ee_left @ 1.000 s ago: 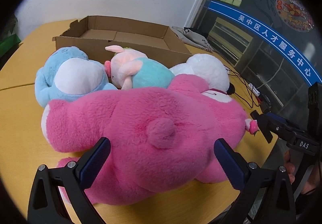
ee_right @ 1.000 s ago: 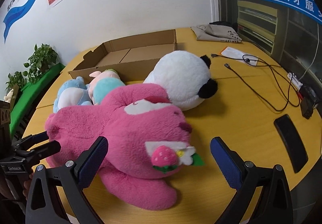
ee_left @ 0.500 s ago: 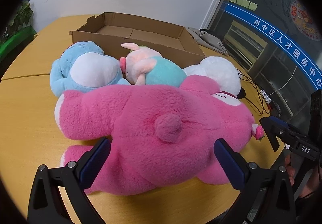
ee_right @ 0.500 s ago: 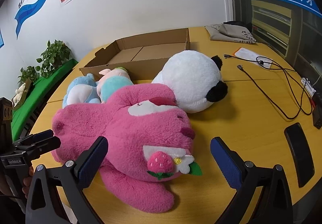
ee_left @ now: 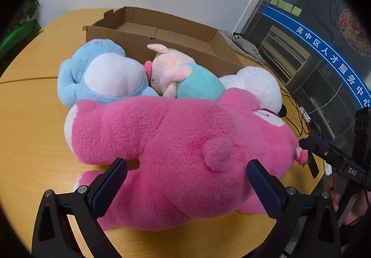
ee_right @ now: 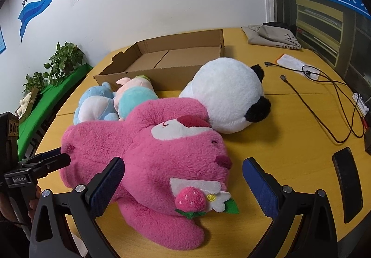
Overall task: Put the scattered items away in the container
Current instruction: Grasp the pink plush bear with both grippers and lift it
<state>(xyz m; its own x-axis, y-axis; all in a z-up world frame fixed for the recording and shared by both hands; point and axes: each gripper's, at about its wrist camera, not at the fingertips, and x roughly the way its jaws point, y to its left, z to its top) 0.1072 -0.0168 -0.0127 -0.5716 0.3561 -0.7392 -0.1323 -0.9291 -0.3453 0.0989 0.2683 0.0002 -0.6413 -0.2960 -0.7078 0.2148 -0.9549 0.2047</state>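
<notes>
A big pink plush bear (ee_left: 180, 153) lies on the yellow table, also in the right wrist view (ee_right: 148, 151). Behind it lie a blue plush (ee_left: 99, 77), a small pink-and-teal plush (ee_left: 183, 77) and a white panda plush (ee_right: 229, 93). An open, empty cardboard box (ee_left: 162, 35) stands behind them, also in the right wrist view (ee_right: 171, 58). My left gripper (ee_left: 185, 185) is open, its jaws either side of the bear's back end. My right gripper (ee_right: 182, 182) is open, its jaws either side of the bear's head.
Black cables (ee_right: 324, 95) and a white pouch (ee_right: 296, 64) lie on the table at right. A folded grey cloth (ee_right: 273, 35) sits at the back right. A black chair back (ee_right: 347, 186) is at the right edge. Green plants (ee_right: 62, 61) stand at left.
Both grippers have moved slightly in toward the pink bear and stay open. The plush toys have not moved.
</notes>
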